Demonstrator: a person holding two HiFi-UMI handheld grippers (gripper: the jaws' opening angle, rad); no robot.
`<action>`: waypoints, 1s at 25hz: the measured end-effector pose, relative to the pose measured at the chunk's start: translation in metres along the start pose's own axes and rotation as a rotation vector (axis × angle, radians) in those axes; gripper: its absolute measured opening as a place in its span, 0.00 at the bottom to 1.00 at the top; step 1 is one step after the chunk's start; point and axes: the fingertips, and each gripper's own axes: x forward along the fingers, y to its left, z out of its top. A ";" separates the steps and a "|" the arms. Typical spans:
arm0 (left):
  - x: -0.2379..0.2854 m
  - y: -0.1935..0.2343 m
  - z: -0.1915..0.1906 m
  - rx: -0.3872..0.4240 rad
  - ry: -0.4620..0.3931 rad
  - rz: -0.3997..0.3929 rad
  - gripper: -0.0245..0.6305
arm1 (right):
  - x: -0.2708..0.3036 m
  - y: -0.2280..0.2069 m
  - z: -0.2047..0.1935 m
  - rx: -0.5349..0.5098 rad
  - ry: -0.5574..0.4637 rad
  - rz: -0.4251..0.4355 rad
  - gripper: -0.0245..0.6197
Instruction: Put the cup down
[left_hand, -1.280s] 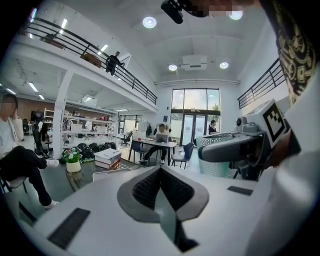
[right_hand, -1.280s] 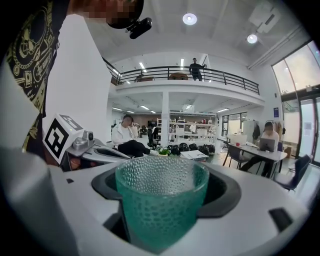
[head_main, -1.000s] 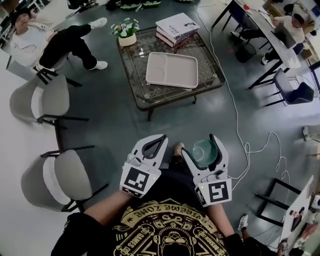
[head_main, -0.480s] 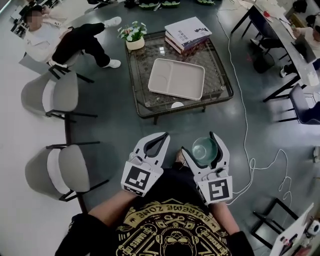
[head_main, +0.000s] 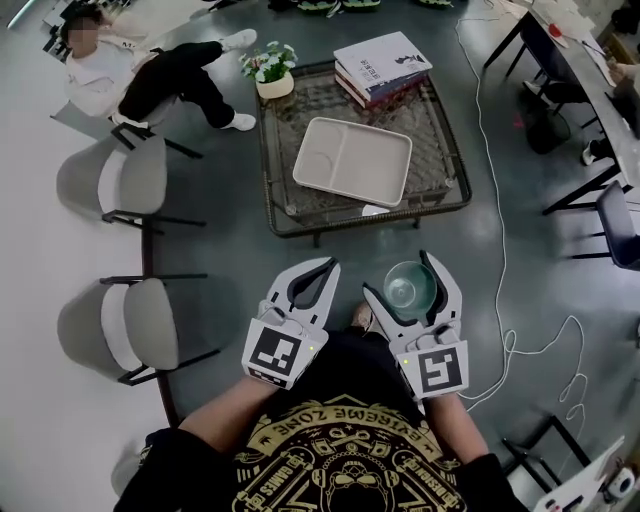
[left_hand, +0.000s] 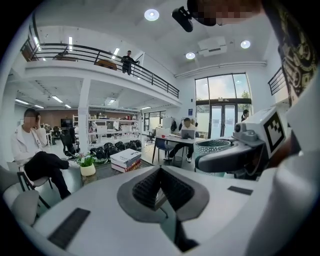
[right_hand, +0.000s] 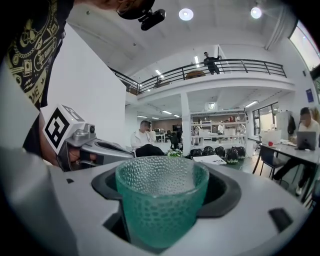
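Clearly, the right tool (head_main: 401, 276) is clamped on the cup (head_main: 408, 287), a round tumbler of teal-green glass with a pebbled wall that tapers toward its base. It sits upright between the dark curved pads, held in the air above the grey floor (head_main: 230, 262), well apart from the tabletop (head_main: 441, 140). The left tool (head_main: 324, 268) is empty, its jaws pressed together at the tips with a ribbed, V-shaped hollow behind them. On the glass-topped, dark-framed tabletop lie a beige rectangular tray (head_main: 352, 160) with rounded compartments, a stack of books (head_main: 381, 64) and a small potted plant (head_main: 270, 70).
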 end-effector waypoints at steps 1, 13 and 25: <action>0.003 -0.001 0.002 0.004 -0.004 0.005 0.02 | 0.001 -0.004 0.001 -0.003 -0.005 0.004 0.66; 0.025 0.011 0.013 0.007 0.013 0.001 0.02 | 0.021 -0.024 0.009 -0.014 -0.012 -0.003 0.66; 0.071 0.063 0.020 0.020 0.005 -0.076 0.02 | 0.077 -0.048 0.021 -0.018 0.028 -0.125 0.66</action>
